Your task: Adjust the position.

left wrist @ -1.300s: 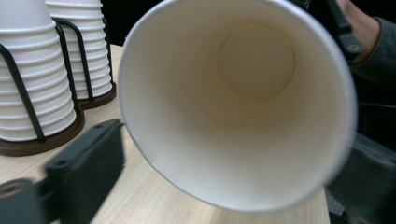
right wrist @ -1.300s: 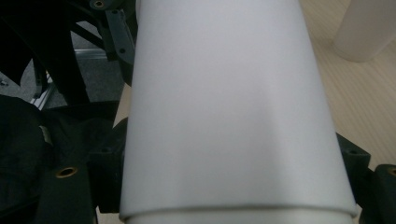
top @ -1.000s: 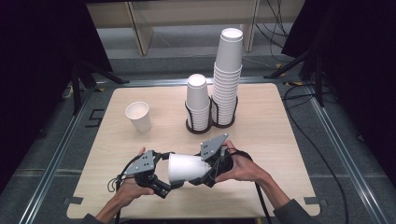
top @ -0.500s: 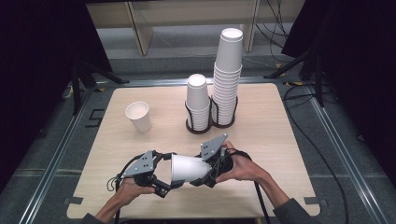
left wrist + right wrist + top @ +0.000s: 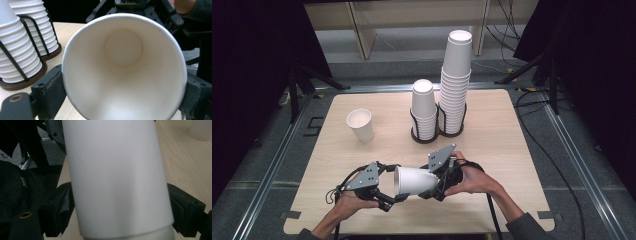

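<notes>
Pale wooden counter (image 5: 522,150) under dark surroundings, carrying a lone upright paper cup (image 5: 360,125) at the left and two cup stacks in a black wire holder (image 5: 439,131) farther back. Above the near edge, white paper cup (image 5: 414,181) lying sideways, mouth toward the left gripper (image 5: 392,196). Left jaws pinching its rim end, right gripper (image 5: 437,187) jaws clamped on its body near the base.

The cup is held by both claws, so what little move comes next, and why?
Probably the right claw lets go. The cup lies sideways above the table, its mouth end squeezed by the left claw, so one grip looks enough to carry it on.
</notes>
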{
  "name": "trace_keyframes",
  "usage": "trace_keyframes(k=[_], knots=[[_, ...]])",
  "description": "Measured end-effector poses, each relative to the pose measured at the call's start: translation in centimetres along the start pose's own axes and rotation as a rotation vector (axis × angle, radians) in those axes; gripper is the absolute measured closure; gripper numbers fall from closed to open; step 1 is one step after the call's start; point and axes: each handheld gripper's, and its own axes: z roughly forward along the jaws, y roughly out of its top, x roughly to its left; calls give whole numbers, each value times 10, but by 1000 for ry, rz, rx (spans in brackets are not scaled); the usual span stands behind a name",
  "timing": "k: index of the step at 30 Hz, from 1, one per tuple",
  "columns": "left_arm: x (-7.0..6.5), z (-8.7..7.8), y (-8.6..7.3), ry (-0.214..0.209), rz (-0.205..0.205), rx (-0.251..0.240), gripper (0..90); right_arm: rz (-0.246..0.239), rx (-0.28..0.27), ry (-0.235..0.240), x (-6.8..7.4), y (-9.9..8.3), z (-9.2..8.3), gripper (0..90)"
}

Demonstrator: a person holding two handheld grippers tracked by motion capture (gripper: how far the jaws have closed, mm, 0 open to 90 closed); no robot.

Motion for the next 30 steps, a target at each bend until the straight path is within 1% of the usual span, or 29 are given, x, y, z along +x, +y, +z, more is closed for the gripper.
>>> trace_keyframes(k=[1,2,3,4,5,6,8,9,10,11,12,13,14,15,16,17,18,19,21,22,23,24,25,26,27,28,30], knots=[[1,-1,0,4,7,13,107,-8,17,-13,1,1,-1,170],[2,-1,1,-4,0,19,107,-22,47,-37,2,2,-3,167],[2,0,0,-5,2,20,107,-49,77,-63,4,4,-5,166],[2,-1,1,3,15,53,107,-61,85,-64,6,7,-7,161],[2,1,0,6,19,55,107,-56,94,-63,9,9,-7,161],[1,0,1,11,26,85,107,-64,118,-80,11,12,-7,161],[0,3,1,22,52,121,107,-98,157,-121,13,16,-5,167],[-1,4,1,25,47,122,108,-103,177,-134,15,17,-3,168],[-3,5,1,25,51,134,107,-111,191,-137,16,18,-1,167],[-4,6,2,29,72,162,107,-106,207,-147,18,19,0,167],[-6,7,3,35,74,163,108,-112,225,-152,20,19,3,167],[-6,7,5,39,92,191,107,-119,236,-154,21,20,5,167],[-7,8,5,43,96,197,107,-128,254,-156,22,21,8,167],[-8,8,6,37,96,204,107,-140,264,-167,23,21,10,167],[-9,8,7,41,101,207,107,-142,270,-162,23,22,13,166],[-9,8,8,41,102,214,107,-158,281,-171,24,23,15,167],[-9,8,8,42,103,215,107,-199,280,-175,23,24,17,168],[-9,8,9,39,109,222,107,-179,286,-172,24,24,19,168],[-9,7,9,40,113,227,106,-184,297,-173,25,24,22,169],[-9,7,10,36,118,230,106,-207,301,-175,24,25,24,169],[-9,8,10,32,115,228,106,-209,301,-166,24,25,26,174],[-9,8,11,27,121,239,105,-214,302,-177,23,26,28,180],[-10,9,10,31,116,233,105,-215,301,-183,23,27,29,184],[-10,9,10,28,116,234,104,-208,291,-167,23,27,32,185],[-11,10,10,28,115,232,104,-208,293,-153,22,27,34,189],[-11,10,10,28,114,228,102,-212,295,-152,22,27,35,197],[-11,9,10,29,116,231,97,-220,292,-164,22,27,35,212]])
